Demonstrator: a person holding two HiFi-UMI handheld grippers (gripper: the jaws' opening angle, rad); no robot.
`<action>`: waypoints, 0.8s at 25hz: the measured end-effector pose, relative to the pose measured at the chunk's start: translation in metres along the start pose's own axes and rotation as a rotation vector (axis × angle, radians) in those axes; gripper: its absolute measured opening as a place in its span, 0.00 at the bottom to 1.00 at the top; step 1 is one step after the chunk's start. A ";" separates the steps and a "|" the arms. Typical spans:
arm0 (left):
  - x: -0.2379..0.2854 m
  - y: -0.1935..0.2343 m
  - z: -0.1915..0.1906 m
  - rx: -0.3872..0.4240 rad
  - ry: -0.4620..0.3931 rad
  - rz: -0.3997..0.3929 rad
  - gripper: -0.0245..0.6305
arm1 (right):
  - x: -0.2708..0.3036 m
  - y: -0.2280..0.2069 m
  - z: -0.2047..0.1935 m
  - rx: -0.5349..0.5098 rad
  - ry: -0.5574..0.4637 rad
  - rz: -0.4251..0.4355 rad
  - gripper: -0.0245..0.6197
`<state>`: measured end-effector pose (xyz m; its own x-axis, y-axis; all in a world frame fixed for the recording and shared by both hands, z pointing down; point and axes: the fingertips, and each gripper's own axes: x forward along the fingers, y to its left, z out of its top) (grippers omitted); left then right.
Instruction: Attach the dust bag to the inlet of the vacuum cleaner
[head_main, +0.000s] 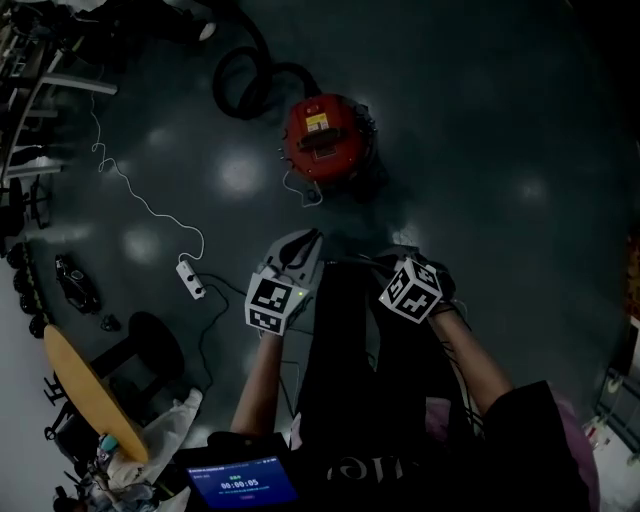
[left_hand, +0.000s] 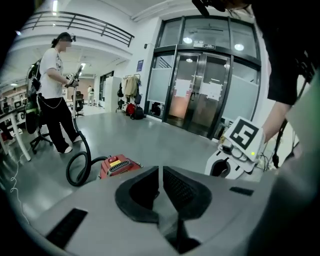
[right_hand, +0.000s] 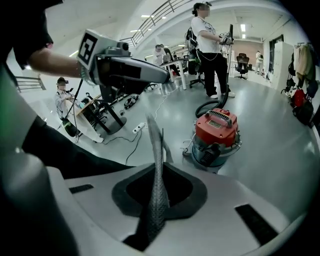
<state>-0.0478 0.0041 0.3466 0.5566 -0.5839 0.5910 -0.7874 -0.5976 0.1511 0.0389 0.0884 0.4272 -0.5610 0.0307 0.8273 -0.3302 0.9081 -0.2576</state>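
Note:
The red vacuum cleaner (head_main: 325, 135) stands on the dark floor ahead of me, and its black hose (head_main: 250, 80) curls off to the far left. It also shows in the left gripper view as the vacuum cleaner (left_hand: 117, 165), and in the right gripper view as the vacuum cleaner (right_hand: 215, 137). My left gripper (head_main: 300, 245) and right gripper (head_main: 392, 258) hang side by side in the air, well short of it. The left gripper (left_hand: 160, 172) is shut with nothing between its jaws. The right gripper (right_hand: 156, 130) is likewise shut and empty. No dust bag shows in any view.
A white power strip (head_main: 190, 278) and its cable lie on the floor to the left. A round wooden table (head_main: 90, 395) and a black stool (head_main: 150, 345) stand at the lower left. A person (right_hand: 207, 45) stands beyond the vacuum, holding the hose wand. Glass doors (left_hand: 200, 95) are further off.

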 end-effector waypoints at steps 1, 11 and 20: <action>0.011 0.010 -0.003 0.007 0.007 -0.006 0.06 | 0.008 -0.005 -0.003 0.001 0.004 0.004 0.10; 0.133 0.129 -0.039 0.131 0.109 -0.065 0.21 | 0.088 -0.065 -0.022 0.101 0.019 -0.020 0.10; 0.220 0.211 -0.060 0.322 0.248 -0.124 0.31 | 0.146 -0.101 -0.035 0.072 0.085 0.004 0.10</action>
<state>-0.1072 -0.2173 0.5553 0.5303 -0.3701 0.7628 -0.5737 -0.8191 0.0014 0.0169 0.0156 0.5920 -0.4974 0.0724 0.8645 -0.3837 0.8754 -0.2940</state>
